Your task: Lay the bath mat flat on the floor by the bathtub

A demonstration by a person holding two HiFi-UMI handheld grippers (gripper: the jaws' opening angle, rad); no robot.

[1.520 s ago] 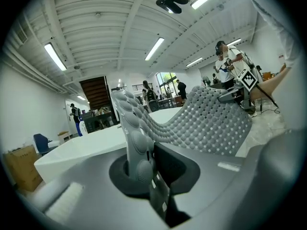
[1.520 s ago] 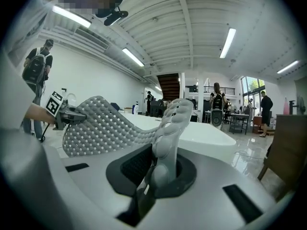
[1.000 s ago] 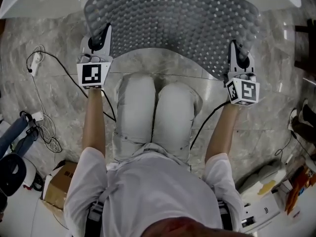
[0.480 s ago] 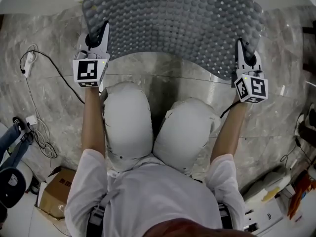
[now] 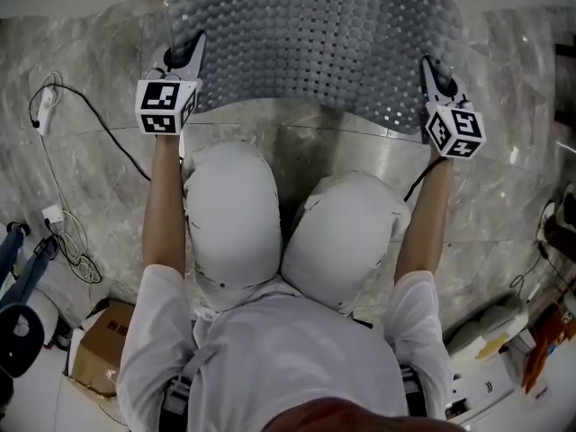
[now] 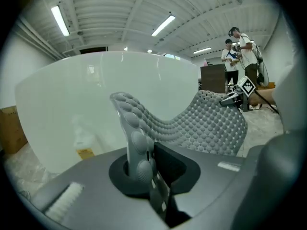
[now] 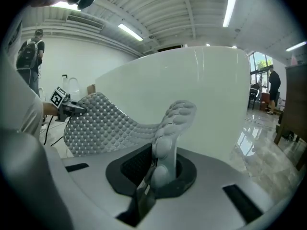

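Bath mat (image 5: 315,43), grey and studded, is stretched between my two claws just in front of the white bathtub (image 6: 62,109). Its near edge sags in an arc above the marble floor (image 5: 297,156). At the left, my left gripper (image 5: 186,54) pinches the near left corner, with the studded edge standing up between its jaws. My knees (image 5: 288,232) are in the middle. At the right, my right gripper (image 5: 436,77) is clamped on the near right corner.

The bath mat (image 5: 324,52) spans between the left gripper (image 5: 191,50), clamped on its near left corner, and the right gripper (image 5: 432,72), clamped on its near right corner. It lies ahead of the person's knees (image 5: 234,214), with the bathtub (image 6: 62,109) just behind it. A cardboard box (image 5: 94,358) sits on the floor (image 5: 81,178) at the person's rear left.
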